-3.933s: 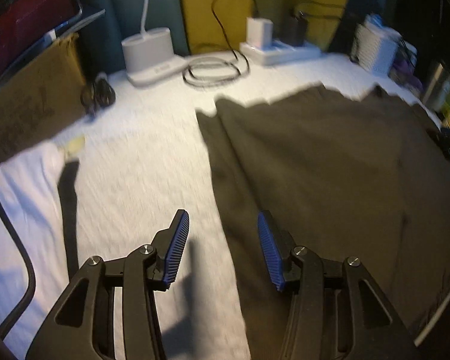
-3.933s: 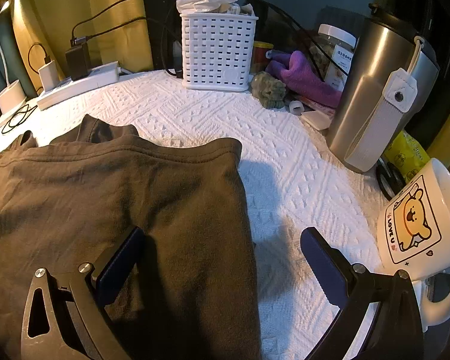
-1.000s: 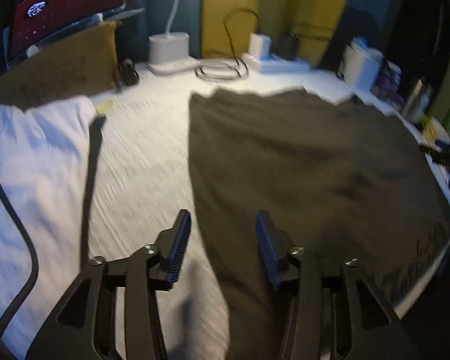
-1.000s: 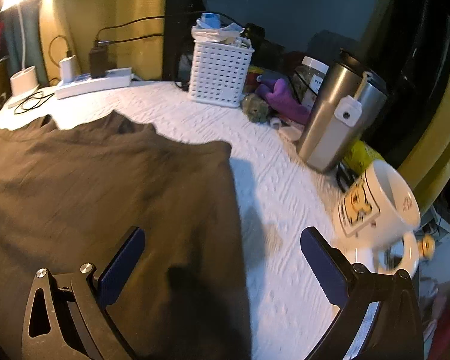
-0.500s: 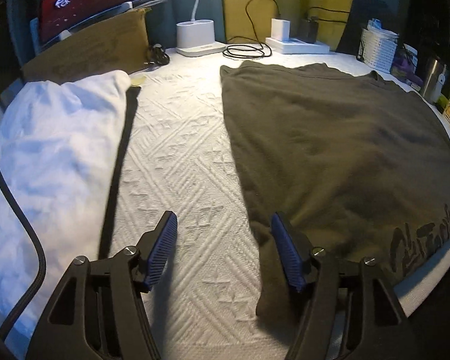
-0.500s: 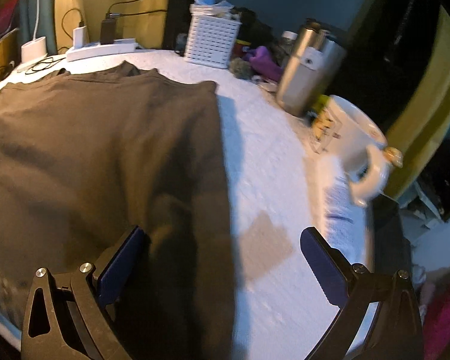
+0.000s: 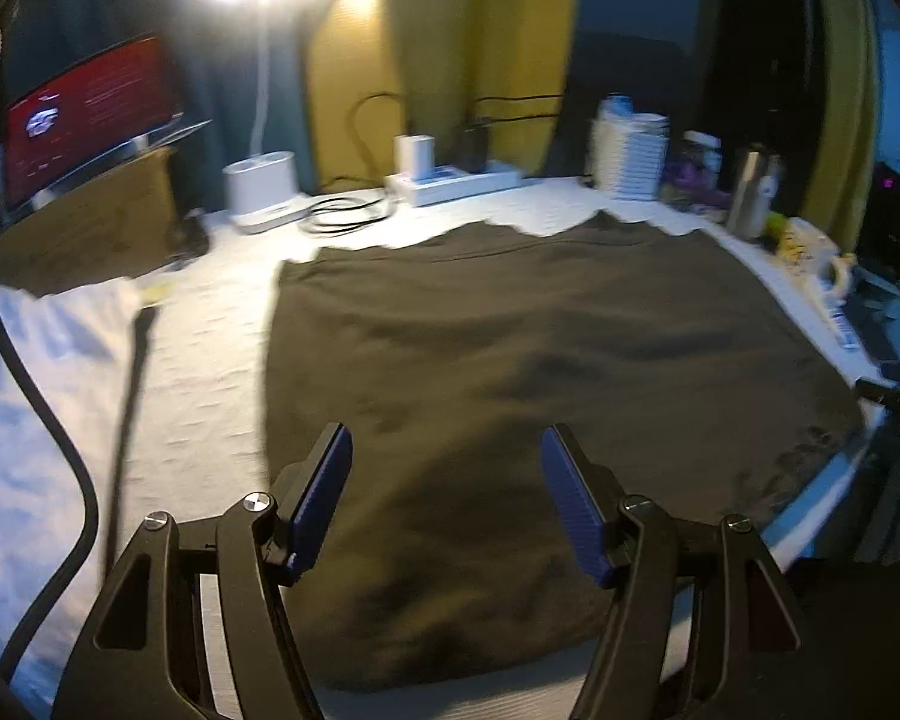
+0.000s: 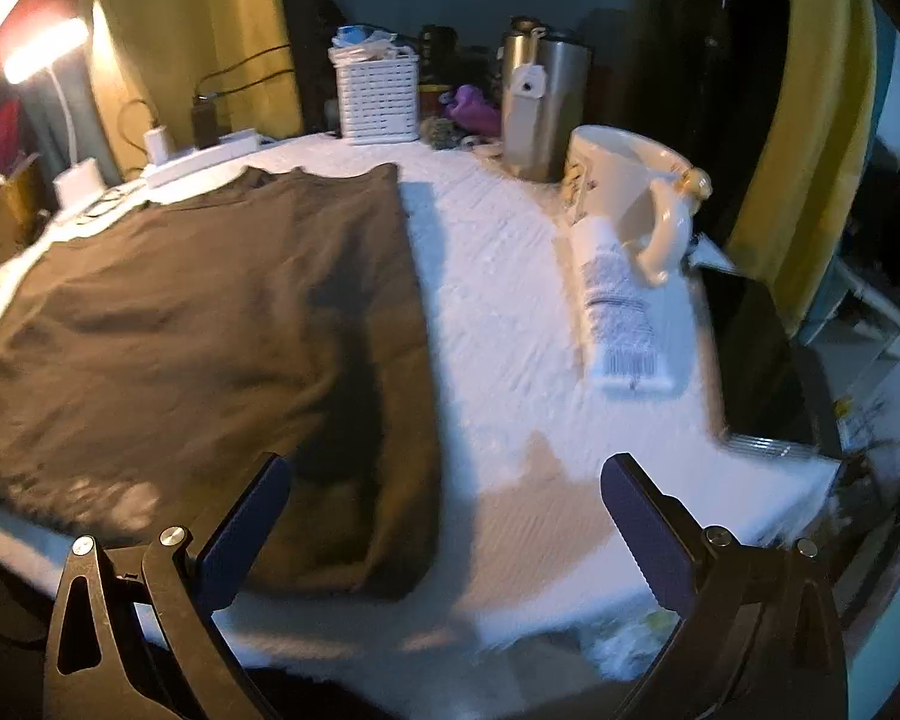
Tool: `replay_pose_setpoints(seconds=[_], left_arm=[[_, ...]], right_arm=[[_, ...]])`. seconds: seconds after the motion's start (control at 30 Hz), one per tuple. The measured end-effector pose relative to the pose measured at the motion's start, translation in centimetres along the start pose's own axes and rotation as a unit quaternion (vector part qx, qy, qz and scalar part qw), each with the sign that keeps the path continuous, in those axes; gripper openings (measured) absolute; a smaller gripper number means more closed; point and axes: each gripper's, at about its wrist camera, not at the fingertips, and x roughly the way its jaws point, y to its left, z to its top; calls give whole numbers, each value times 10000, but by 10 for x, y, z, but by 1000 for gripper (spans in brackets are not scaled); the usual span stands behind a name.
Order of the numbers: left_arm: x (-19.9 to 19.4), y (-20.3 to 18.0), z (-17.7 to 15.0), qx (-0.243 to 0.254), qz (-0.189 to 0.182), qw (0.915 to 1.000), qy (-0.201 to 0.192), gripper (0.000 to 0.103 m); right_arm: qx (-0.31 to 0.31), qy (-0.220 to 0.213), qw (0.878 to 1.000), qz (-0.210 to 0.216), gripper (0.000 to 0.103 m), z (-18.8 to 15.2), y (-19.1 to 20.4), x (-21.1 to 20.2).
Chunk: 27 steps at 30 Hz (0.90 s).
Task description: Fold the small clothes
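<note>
A dark brown shirt [image 7: 510,360] lies flat on the white textured table cover [image 7: 210,360], its sides folded in. In the left wrist view my left gripper [image 7: 447,456] hovers open above the shirt's near edge, nothing between its blue pads. In the right wrist view the same shirt [image 8: 210,312] fills the left half. My right gripper [image 8: 444,480] stands wide open over the shirt's near right corner and the bare cover [image 8: 510,330], holding nothing.
A white garment [image 7: 24,396] and a black cable [image 7: 48,360] lie at the left. At the back stand a lamp base [image 7: 261,189], a power strip [image 7: 450,180] and a white basket [image 8: 379,96]. A steel tumbler [image 8: 543,108], a mug [image 8: 624,192], a tube [image 8: 621,312] and a dark tablet [image 8: 756,354] sit at the right.
Both grippers have drawn back toward the table's near edge, so more of the shirt shows. My left gripper's jaws stand wider than a second ago and now sit over the shirt.
</note>
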Motion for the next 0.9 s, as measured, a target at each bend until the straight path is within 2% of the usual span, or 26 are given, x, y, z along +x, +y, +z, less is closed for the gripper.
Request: replay_pose_setpoints(seconds=[0.17, 0.27, 0.37, 0.53, 0.7, 0.9], left_arm=[[1, -28, 6, 137, -360, 9993, 2, 66], [-1, -34, 7, 244, -375, 9990, -31, 66], [-2, -30, 7, 185, -314, 9993, -9, 66], [-4, -18, 4, -31, -191, 9998, -21, 66], [-4, -5, 2, -194, -157, 9997, -33, 66], [1, 5, -1, -310, -176, 9994, 36, 66]], right_arm=[[27, -22, 9994, 345, 103, -9, 15, -14], [195, 32, 9982, 559, 103, -14, 19, -19], [334, 131, 9958, 842, 103, -19, 20, -18], [605, 358, 9917, 1075, 103, -25, 22, -11], [915, 565, 9829, 1494, 103, -26, 28, -1], [1140, 527, 9811, 1469, 103, -15, 32, 11]])
